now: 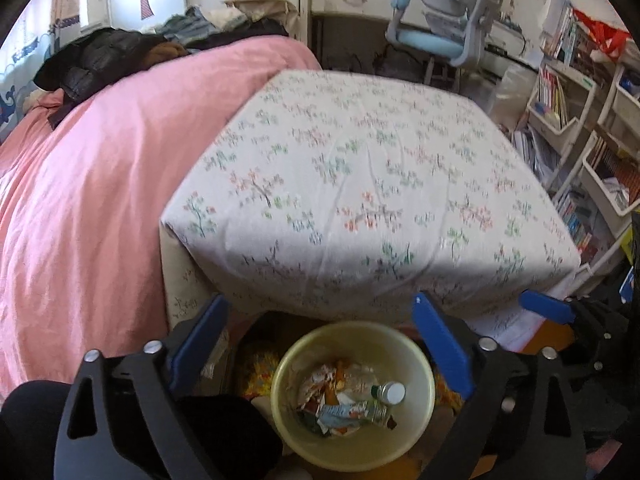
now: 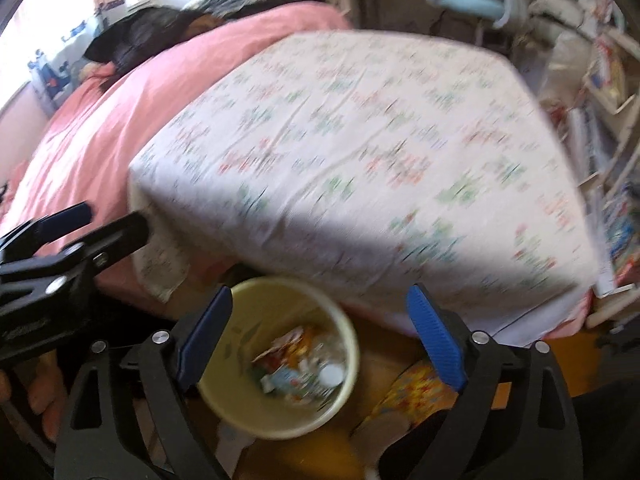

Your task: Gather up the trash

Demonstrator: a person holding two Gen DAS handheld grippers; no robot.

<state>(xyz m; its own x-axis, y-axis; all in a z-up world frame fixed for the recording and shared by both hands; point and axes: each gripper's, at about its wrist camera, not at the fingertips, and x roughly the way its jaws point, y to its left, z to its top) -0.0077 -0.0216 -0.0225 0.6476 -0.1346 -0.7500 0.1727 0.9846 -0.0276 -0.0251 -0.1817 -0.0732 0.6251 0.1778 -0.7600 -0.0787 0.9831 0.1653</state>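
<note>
A pale yellow bin stands on the floor at the foot of the bed. It holds crumpled wrappers and a plastic bottle with a white cap. My left gripper hangs over the bin, open, with nothing between its blue pads. In the right wrist view the bin lies low and left of centre, under my right gripper, which is also open and empty. The left gripper shows at that view's left edge. One blue finger of the right gripper shows at the right of the left wrist view.
A mattress in a floral sheet overhangs the bin from behind, with a pink duvet and dark clothes to the left. A desk chair and crowded book shelves stand at the right. A yellow patterned mat lies beside the bin.
</note>
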